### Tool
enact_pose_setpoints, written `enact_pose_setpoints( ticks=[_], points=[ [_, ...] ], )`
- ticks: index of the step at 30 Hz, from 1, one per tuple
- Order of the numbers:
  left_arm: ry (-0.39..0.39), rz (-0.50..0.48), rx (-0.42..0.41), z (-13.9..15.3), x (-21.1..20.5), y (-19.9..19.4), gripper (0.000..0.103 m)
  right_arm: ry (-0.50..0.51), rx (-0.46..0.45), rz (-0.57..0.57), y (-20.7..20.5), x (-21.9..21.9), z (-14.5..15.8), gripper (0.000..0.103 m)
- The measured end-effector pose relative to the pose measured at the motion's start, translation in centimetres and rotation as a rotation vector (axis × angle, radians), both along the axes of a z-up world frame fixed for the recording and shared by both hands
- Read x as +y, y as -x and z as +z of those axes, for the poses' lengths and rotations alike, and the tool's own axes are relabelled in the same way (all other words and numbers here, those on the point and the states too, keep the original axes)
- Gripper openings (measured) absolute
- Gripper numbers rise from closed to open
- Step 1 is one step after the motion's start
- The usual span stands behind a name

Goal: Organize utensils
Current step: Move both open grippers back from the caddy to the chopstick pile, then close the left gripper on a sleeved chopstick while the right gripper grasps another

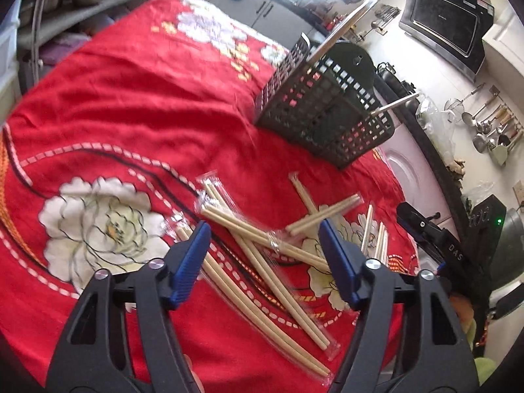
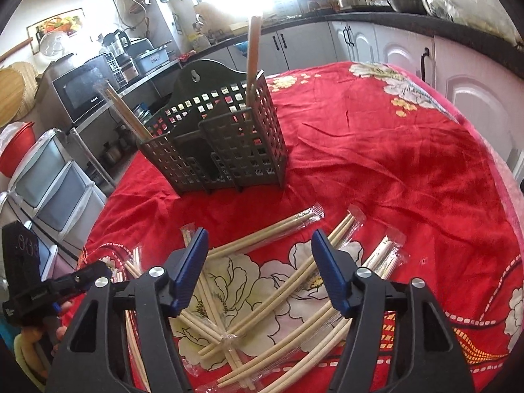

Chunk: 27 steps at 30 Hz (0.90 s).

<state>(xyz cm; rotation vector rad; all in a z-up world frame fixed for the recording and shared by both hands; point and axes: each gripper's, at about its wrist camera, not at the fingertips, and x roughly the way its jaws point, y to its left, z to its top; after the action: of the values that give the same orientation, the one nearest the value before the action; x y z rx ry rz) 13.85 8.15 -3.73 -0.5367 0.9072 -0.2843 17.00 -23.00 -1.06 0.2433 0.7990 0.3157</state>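
Note:
Several wrapped pairs of wooden chopsticks (image 1: 262, 255) lie scattered on the red flowered tablecloth (image 1: 137, 104); they also show in the right wrist view (image 2: 278, 294). A black perforated utensil holder (image 1: 324, 111) stands behind them, also seen in the right wrist view (image 2: 226, 137), with wrapped chopsticks (image 2: 253, 55) standing in two of its compartments. My left gripper (image 1: 265, 239) is open and empty above the pile. My right gripper (image 2: 260, 245) is open and empty above the pile too. The right gripper's body (image 1: 435, 242) shows at the right of the left wrist view.
The table's edge (image 1: 393, 177) runs just right of the holder. Kitchen counters and white cabinets (image 2: 393, 42) lie beyond the table. A microwave (image 2: 82, 91) and stacked drawers (image 2: 52, 196) stand to the left in the right wrist view.

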Motion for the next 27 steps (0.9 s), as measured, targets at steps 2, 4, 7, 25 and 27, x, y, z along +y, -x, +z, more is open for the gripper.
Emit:
enact_pose_setpoints(
  ticks=[2, 4, 7, 25, 27],
  points=[
    [0.026, -0.002, 0.026, -0.5, 0.0, -0.3, 0.058, 0.001, 0.015, 0.000, -0.3, 0.0, -0.3, 0.058],
    [0.044, 0.003, 0.052, -1.1, 0.0, -0.7, 0.058, -0.008, 0.045, 0.002, -0.7, 0.0, -0.7, 0.055],
    [0.066, 0.018, 0.084, -1.8, 0.2, -1.5, 0.057, -0.030, 0.092, 0.005, -1.5, 0.2, -1.3, 0.051],
    [0.152, 0.140, 0.127, -3.2, 2.2, -3.8, 0.045, -0.212, 0.341, -0.111, -7.1, -0.2, -5.3, 0.047],
    [0.140, 0.148, 0.134, -3.3, 2.3, -4.1, 0.038, -0.227, 0.347, -0.125, -7.6, -0.4, -5.4, 0.047]
  ],
)
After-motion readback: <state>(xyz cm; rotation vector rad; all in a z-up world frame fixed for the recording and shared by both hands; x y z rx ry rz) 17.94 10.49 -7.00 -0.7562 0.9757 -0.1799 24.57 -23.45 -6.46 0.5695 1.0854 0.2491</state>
